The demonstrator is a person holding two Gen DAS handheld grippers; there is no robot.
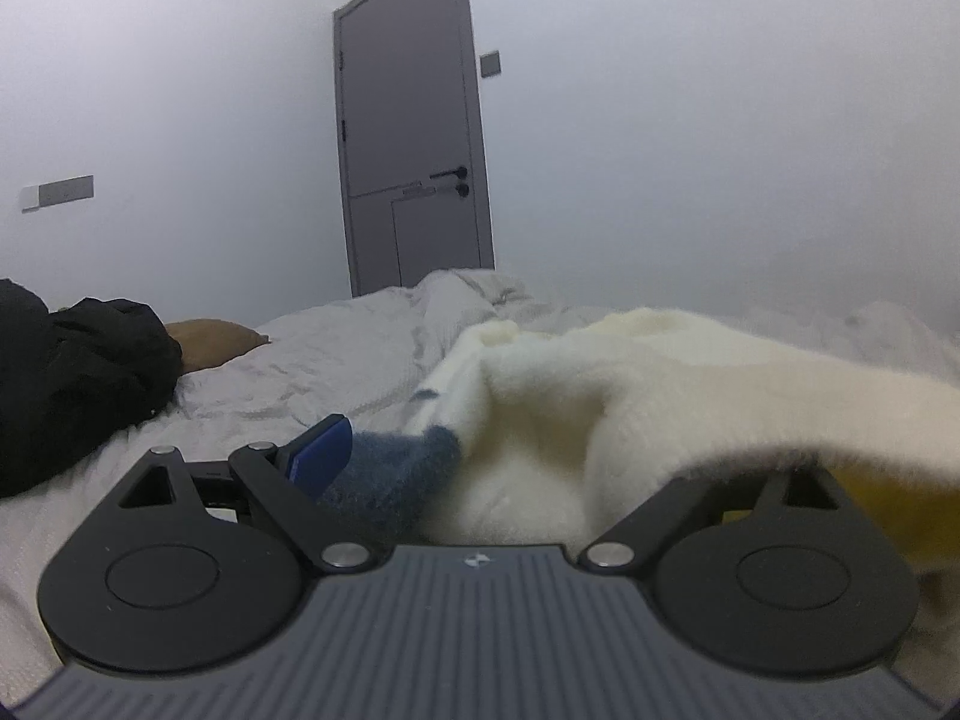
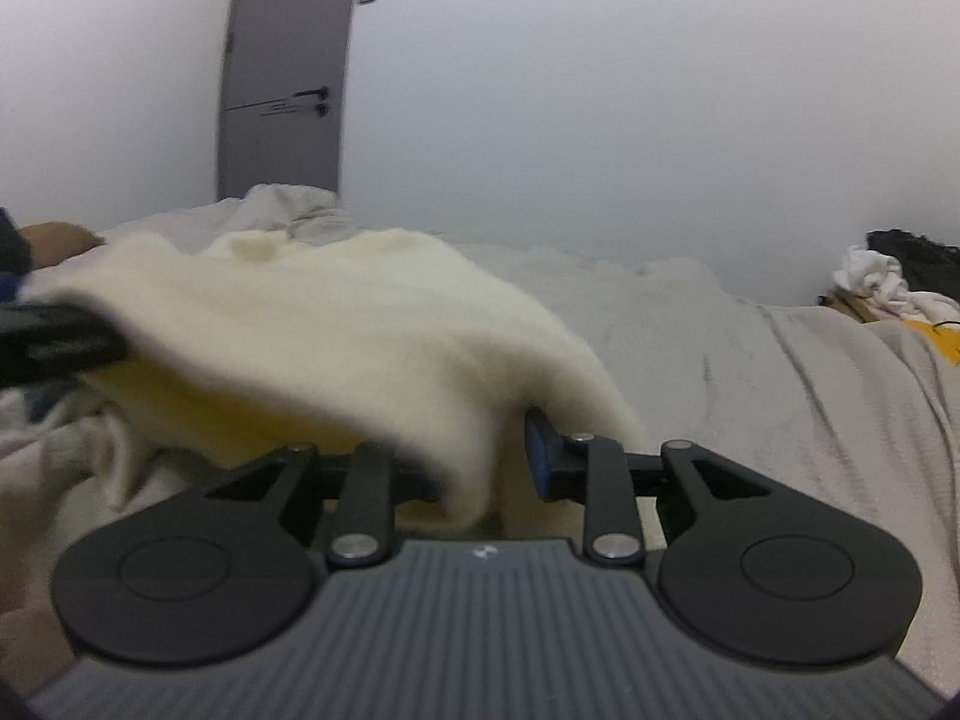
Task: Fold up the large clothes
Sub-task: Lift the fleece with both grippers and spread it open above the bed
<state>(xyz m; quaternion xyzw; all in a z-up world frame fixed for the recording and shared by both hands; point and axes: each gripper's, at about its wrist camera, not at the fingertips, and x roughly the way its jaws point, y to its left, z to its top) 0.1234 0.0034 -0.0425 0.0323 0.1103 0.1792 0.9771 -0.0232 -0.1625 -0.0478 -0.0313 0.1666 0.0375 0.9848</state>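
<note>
while a cream fleece garment (image 1: pixel 630 396) drapes over the bed (image 1: pixel 336 354) | left gripper (image 1: pixel 480 468) fingers spread, fleece between | right gripper (image 2: pixel 480 456) grip unclear | only left view shows blue cuff (image 1: pixel 402 468), black clothes (image 1: pixel 78 384)

Left wrist: low over the pale grey bedsheet (image 1: pixel 336 360), facing the grey door (image 1: pixel 414 138).
Right wrist: similarly low, seemingly further right.
Shared: door (image 2: pixel 282 72), fluffy cream garment (image 1: pixel 630 384) (image 2: pixel 336 324).

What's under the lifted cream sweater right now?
Under the cream sweater a yellow layer shows, with the grey bedsheet below. Both grippers' fingertips are mostly covered.
</note>
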